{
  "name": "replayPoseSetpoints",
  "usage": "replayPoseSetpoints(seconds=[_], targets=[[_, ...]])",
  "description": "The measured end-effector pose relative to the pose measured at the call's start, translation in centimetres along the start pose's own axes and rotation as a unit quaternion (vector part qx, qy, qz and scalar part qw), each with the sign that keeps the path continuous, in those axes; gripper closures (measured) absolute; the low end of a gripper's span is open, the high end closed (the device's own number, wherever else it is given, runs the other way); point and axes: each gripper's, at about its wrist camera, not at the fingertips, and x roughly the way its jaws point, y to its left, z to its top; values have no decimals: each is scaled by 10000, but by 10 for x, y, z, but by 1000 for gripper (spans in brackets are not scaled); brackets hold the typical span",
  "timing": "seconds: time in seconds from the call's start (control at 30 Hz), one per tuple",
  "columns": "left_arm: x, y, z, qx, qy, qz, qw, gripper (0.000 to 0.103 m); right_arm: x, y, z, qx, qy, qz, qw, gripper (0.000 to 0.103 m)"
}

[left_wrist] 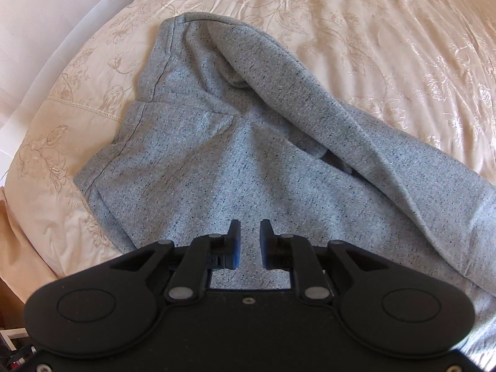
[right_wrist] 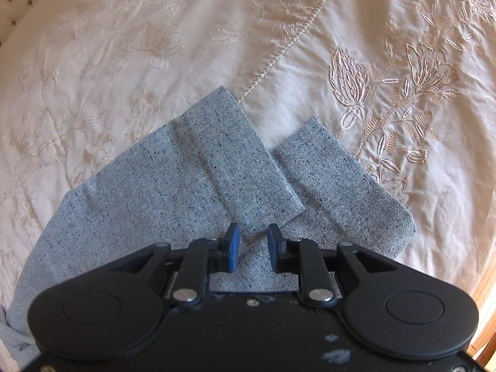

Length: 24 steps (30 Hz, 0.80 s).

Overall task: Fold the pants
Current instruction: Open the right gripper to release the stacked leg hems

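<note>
- The grey speckled pants [left_wrist: 217, 161] lie on a cream embroidered bedspread [left_wrist: 387, 40]; in the left wrist view one leg is folded diagonally across the upper part
- The left gripper [left_wrist: 250, 243] hangs over the cloth; jaws slightly apart, nothing between the pads
- In the right wrist view the two leg cuffs [right_wrist: 245, 161] lie side by side, the left one overlapping
- The right gripper [right_wrist: 253, 249] points down near the cuffs; jaws parted, gripping nothing

My pants [left_wrist: 235, 161] lie on the bedspread [left_wrist: 387, 31]; in my right view, two cuffs [right_wrist: 241, 161] overlap at centre.
</note>
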Motion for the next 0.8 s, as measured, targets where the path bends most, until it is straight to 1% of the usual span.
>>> replayPoseSetpoints(seconds=[0.03,0.07,0.13,0.17,0.3,0.33,0.4,0.53,0.63,0.7,0.73,0.8], targets=[[-1,-3,0,41,-30,11,10000,69,1,-3,-1,54,42,50,10000,79],[-1,-5,1,77,-61,27,9999,64,3,-7,-1,123,91,122,9998,78],[-1,-7,1,146,-95,23,9998,64,6,-13,-2,304,152,216,9992,75],[-1,-9,1,179,-96,9,9998,64,6,-16,-3,395,145,216,9989,72],[4,-13,2,270,-52,24,9996,64,11,-17,-4,480,40,266,9985,62],[5,-13,3,296,-56,27,9995,64,12,-16,-4,502,-8,323,9982,62],[6,-14,3,349,-77,37,9994,64,16,-11,-4,565,-119,356,9977,57],[12,-16,6,445,-54,58,9990,64,31,-1,-5,526,-172,201,9983,55],[17,-17,9,523,-82,48,9986,64,36,0,-8,658,-237,159,9974,55],[19,-17,11,582,-136,5,9982,64,37,-2,-10,916,-316,159,9952,55],[20,-17,13,602,-171,-44,9980,62,37,-4,-12,980,-326,145,9945,55],[22,-17,18,624,-223,-138,9977,57,39,1,-10,904,-290,57,9955,54]])
